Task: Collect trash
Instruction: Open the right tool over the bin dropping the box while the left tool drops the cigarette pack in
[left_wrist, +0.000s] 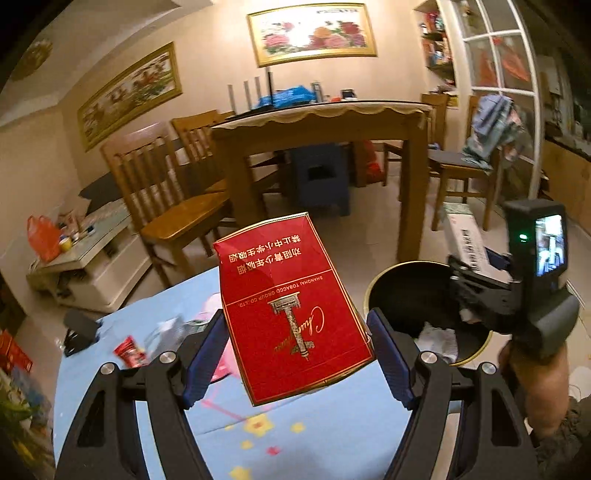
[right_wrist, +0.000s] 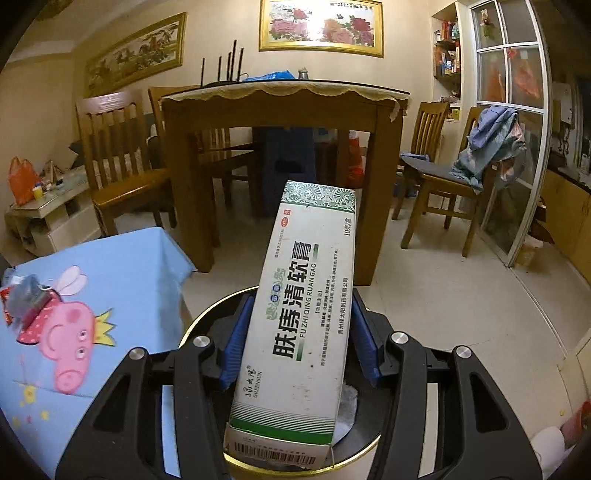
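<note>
L gripper (left_wrist: 297, 354): red flattened cardboard cigarette pack (left_wrist: 291, 310) clamped, held over blue cartoon tablecloth (left_wrist: 332, 435) | R gripper (right_wrist: 297, 339): white-green ointment carton (right_wrist: 299, 325) clamped above round black gold-rimmed bin (right_wrist: 207, 317), judged positioned for drop | bin beside table edge

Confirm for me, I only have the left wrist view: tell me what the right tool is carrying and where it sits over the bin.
Observer: The right tool is shut on a white and green ointment box, gripped by its long sides.
Operator: State where it is relative to the bin.
Observer: In the right wrist view the box's lower end hangs inside the gold rim of the black bin.
Operator: Report what is under it.
Observer: White crumpled paper lies in the bin beside the box's lower end.
Operator: Say what is left on the table.
Observer: On the blue cartoon tablecloth, a clear wrapper lies at its left edge.
</note>
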